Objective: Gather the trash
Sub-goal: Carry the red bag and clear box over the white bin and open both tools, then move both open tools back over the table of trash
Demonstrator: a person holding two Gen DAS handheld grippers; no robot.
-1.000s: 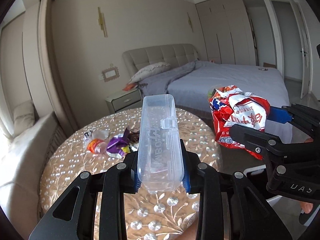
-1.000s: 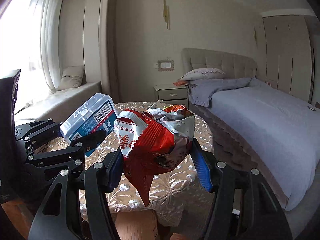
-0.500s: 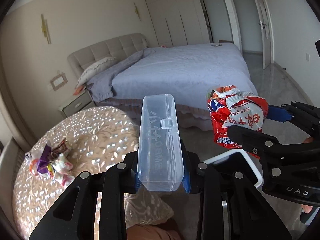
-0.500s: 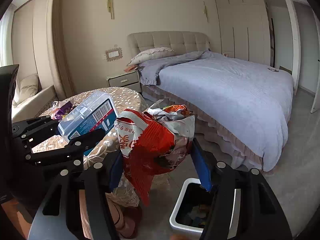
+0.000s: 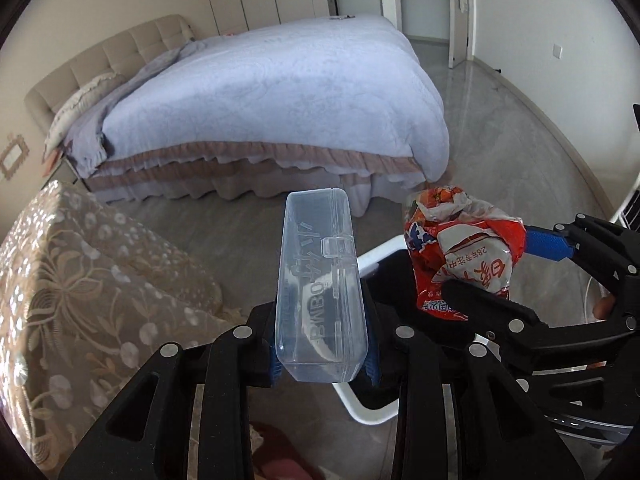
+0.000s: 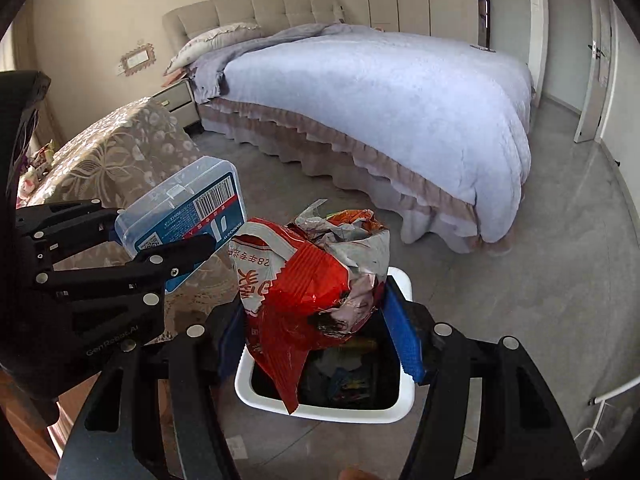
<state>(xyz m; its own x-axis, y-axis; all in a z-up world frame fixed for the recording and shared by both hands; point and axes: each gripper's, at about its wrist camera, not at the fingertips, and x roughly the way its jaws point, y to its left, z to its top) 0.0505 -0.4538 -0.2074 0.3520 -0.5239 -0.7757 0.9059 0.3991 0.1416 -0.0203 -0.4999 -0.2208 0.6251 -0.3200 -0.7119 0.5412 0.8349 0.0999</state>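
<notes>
Here, one plastic box (image 5: 320,292), one snack bag (image 6: 316,284), one bin (image 6: 320,404)

We see grey floor (image 6: 520,280) carrying white trash bin (image 6: 320,410), bed (image 6: 380,92), and cloth-covered worktop (image 6: 120,152) with wrappers (image 6: 34,164) on it.

Made bed (image 5: 280,92) (lilac cover), nightstand (image 6: 178,100), patterned tablecloth (image 5: 80,280).
</notes>
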